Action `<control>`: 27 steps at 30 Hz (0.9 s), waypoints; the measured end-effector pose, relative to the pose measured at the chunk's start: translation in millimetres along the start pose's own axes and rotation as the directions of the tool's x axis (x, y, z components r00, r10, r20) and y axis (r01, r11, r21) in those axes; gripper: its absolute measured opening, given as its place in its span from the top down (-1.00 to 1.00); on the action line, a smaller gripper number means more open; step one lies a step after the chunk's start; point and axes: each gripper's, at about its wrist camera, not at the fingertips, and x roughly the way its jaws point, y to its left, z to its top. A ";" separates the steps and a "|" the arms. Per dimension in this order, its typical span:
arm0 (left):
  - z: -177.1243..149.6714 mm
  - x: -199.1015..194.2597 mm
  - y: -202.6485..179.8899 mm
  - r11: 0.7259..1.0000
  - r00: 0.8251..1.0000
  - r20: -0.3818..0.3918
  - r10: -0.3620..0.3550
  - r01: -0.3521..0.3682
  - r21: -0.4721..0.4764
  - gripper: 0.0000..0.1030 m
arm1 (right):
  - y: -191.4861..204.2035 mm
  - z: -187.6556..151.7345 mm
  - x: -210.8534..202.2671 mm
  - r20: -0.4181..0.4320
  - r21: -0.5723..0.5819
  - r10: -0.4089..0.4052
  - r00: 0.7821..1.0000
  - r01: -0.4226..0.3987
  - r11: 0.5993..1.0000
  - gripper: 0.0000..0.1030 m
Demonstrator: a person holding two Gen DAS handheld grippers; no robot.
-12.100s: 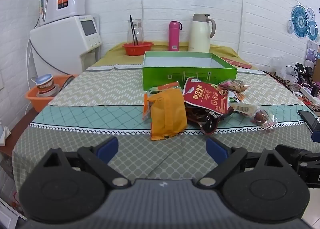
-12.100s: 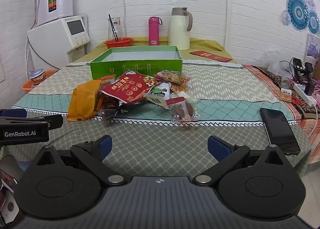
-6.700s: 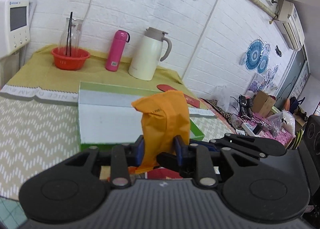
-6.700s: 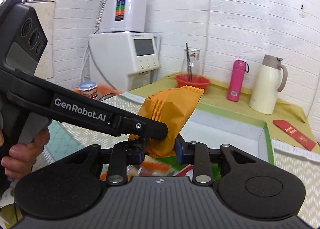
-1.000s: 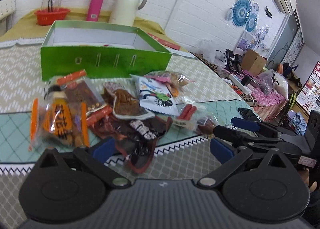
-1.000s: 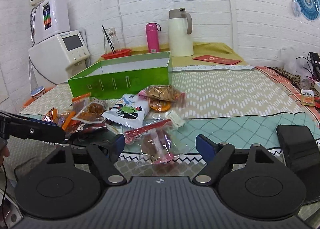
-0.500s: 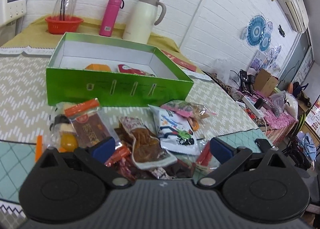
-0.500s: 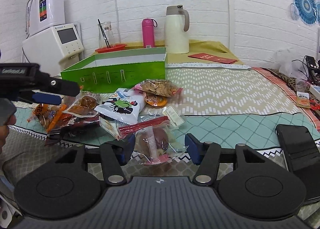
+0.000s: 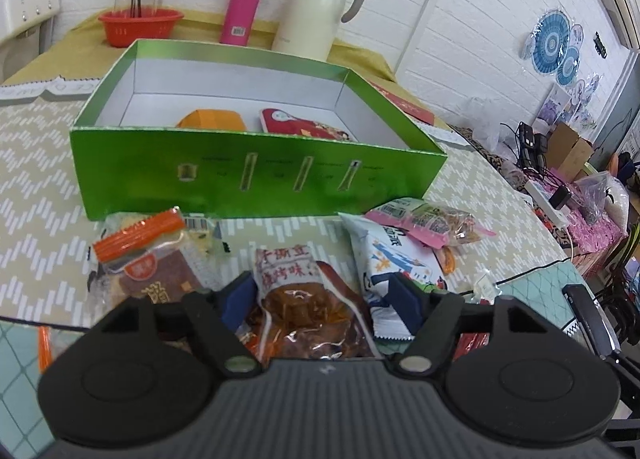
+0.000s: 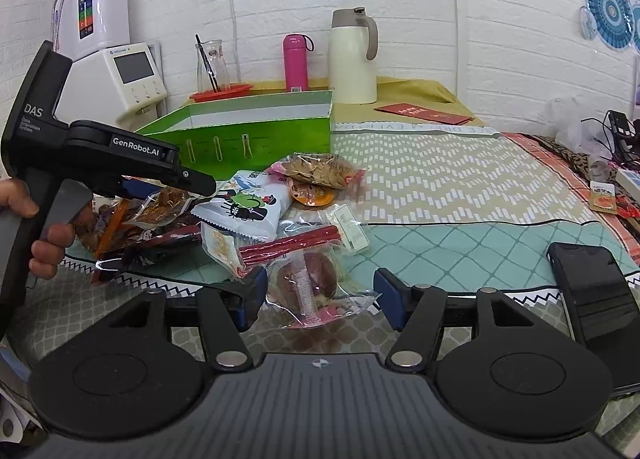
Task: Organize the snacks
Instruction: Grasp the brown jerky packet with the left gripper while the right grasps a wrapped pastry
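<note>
My table wears a patterned cloth. On it lie the green box, a heap of snack packets just before the box, and a black phone near the right edge.

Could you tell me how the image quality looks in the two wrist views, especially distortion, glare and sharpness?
Left wrist view: strong fisheye bend, dark corners; the green box front looks slightly soft, and glare glints on the clear meat snack packet. Right wrist view: same curvature bows the wall's brick lines; even light, glare on the clear pastry wrapper.
</note>
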 end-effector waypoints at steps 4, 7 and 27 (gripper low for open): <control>-0.1 0.9 1.7 1.000 1.000 -0.005 -0.005 0.005 -0.001 -0.26 | 0.9 0.1 0.4 -0.004 -0.011 -0.004 1.000 0.003 1.000 -1.00; 0.7 1.6 2.2 1.000 1.000 -0.007 0.002 -0.002 -0.005 -0.42 | 3.3 1.1 0.5 0.000 -0.027 -0.007 1.000 0.007 1.000 -1.00; 2.8 -7.3 4.2 0.999 1.000 0.018 0.021 -0.022 0.042 0.25 | 4.2 1.2 0.5 -0.003 0.008 -0.007 1.000 0.007 1.000 -0.54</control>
